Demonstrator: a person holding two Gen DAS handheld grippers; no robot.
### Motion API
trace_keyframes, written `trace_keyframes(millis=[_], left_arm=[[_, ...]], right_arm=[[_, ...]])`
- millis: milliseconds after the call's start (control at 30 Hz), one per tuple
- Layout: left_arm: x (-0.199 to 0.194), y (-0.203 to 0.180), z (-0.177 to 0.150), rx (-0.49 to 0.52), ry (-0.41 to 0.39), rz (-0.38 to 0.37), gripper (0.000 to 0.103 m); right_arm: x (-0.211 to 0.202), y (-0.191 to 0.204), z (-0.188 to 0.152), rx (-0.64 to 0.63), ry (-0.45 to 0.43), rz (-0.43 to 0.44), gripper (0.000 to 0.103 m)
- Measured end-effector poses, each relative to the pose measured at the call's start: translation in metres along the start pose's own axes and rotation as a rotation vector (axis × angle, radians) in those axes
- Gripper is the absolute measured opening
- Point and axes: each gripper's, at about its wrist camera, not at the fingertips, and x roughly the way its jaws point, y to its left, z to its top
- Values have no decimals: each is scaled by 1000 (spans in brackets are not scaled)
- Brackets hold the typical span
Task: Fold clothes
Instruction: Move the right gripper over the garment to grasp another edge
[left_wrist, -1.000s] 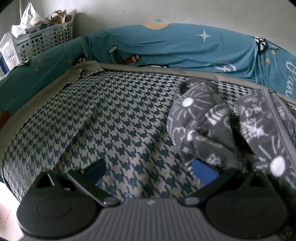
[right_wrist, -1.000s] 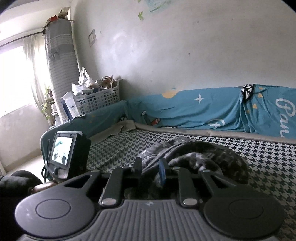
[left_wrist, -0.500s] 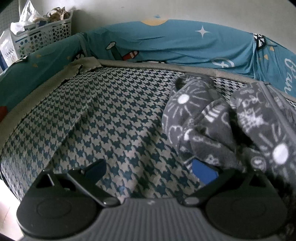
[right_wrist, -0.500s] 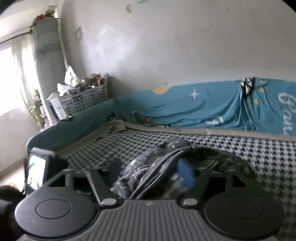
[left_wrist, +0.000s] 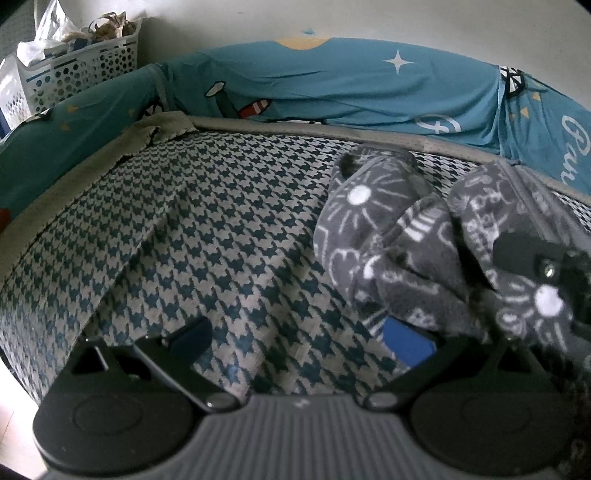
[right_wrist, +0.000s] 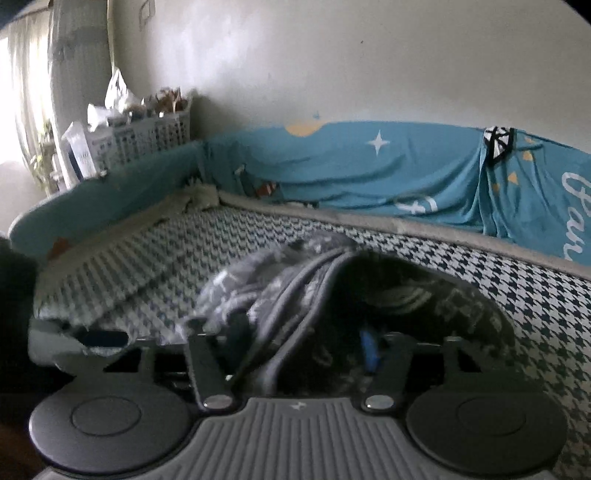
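Observation:
A grey fleece garment with white prints (left_wrist: 399, 236) lies bunched on the houndstooth cover (left_wrist: 207, 236) at the right of the left wrist view. My left gripper (left_wrist: 299, 336) is open; its right fingertip sits under the garment's near edge, the left one over bare cover. In the right wrist view the same garment (right_wrist: 295, 280) fills the space between the fingers of my right gripper (right_wrist: 303, 339), which stand apart. The right gripper also shows in the left wrist view (left_wrist: 546, 266), among the folds.
A teal printed sheet (left_wrist: 332, 88) covers the raised back and left side. A white basket (left_wrist: 74, 70) with bags stands at the far left corner. A grey border (left_wrist: 369, 133) runs along the cover's far edge. A bright window (right_wrist: 22, 110) is at the left.
My right gripper has opened from shut and dropped lower into the garment. The left gripper has hardly moved. The garment has bunched closer toward the left gripper.

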Motion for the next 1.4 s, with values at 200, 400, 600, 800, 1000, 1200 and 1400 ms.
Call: trace_keyframes(millis=[200,400,600,800,1000,1200,1400], left_arm=[[-3,0,3,-3,-7,-5,103],[-10,0,8,-23,-34,-37,103],[-26,-1,15,-54,-84,-96,103],[-38,-7,13,-60,-121,-130,103],[-45,-9,4,-73,-140,-150,103],[-52,-12,-6,-71,-147,-185,103],[-55,-15,-16,-66,-148,-184,103]], right_arm=[[-2,-3,-5,-21,5,-35,19],[-25,-15,-4,-9,-60,-125,16],[-60,-43,0,61,-132,-287,15],[-96,-75,-2,136,-159,-429,15],[-131,-97,-15,172,-163,-526,15],[-165,-111,-28,218,-176,-592,15],[-195,-119,-50,315,-158,-664,15]])
